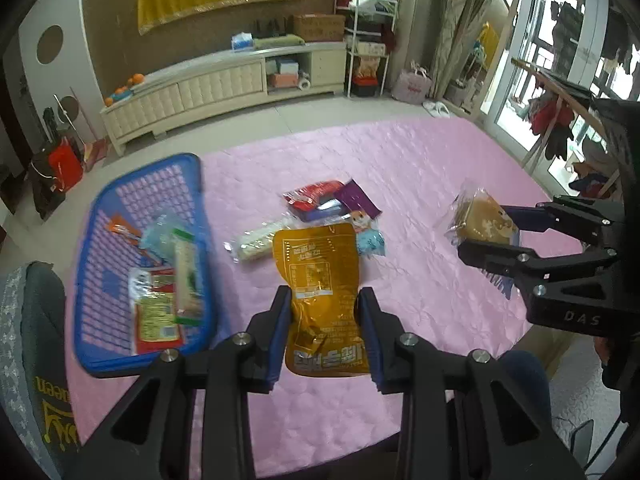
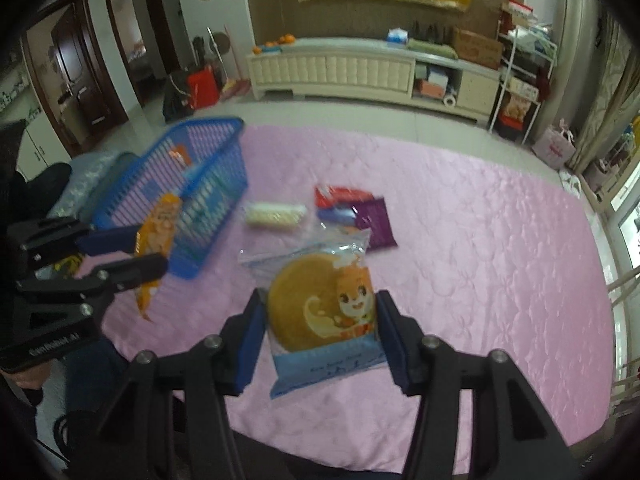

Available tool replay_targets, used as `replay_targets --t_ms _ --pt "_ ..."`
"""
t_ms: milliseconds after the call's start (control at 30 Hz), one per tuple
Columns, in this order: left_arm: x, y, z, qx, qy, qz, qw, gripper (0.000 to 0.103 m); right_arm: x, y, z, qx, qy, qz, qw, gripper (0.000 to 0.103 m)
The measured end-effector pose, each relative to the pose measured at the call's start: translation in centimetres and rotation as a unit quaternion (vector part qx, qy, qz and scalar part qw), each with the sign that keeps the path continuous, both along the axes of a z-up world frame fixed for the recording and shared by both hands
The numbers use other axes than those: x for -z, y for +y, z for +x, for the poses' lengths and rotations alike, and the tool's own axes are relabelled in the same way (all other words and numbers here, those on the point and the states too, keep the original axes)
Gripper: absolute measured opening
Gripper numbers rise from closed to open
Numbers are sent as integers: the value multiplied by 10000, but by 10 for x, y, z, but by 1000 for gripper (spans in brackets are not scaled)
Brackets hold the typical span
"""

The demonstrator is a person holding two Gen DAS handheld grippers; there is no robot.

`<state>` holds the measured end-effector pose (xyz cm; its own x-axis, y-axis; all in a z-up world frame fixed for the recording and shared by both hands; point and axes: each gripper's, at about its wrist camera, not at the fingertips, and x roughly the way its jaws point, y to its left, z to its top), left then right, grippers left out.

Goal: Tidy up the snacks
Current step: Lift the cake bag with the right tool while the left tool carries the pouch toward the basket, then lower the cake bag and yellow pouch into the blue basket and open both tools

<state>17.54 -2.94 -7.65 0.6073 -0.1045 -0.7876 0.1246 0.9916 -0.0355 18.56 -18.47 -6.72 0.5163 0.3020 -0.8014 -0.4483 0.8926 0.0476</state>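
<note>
Left gripper clamps an orange pouch by its sides, long axis running away along the fingers, lifted clear of the pink cloth. Right gripper pinches a round cake in a clear-blue wrapper, also aloft. The blue basket lies off to the left of both (already holding a few packs), and the left hand is the nearer one, so its pouch likely drops first. Beyond, loose on the cloth: white roll, red pack, purple sachet.
</note>
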Motion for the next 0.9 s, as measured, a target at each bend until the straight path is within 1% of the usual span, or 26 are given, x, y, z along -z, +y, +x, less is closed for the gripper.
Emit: replay_targets --t_ms 167,300,400,500,667,900 --pt "-20 29 -12 -133 -174 89 9997 31 -22 31 -6 -105 -198 179 9996 58" --pt "-31 59 -19 -292 -232 131 9992 32 -27 57 -1 -215 -171 315 9991 58" --pt "-35 84 -18 -427 -238 115 9987 32 -29 78 4 -315 -214 305 9988 58" --pt "-35 109 -14 -561 -207 158 9981 32 -28 98 12 -420 -181 304 9985 58" --pt "-32 140 -8 -703 -165 160 9973 32 -23 127 24 -576 -120 269 9979 58" --pt "-14 171 16 -811 -4 87 9967 32 -9 164 47 -822 -4 116 9965 58"
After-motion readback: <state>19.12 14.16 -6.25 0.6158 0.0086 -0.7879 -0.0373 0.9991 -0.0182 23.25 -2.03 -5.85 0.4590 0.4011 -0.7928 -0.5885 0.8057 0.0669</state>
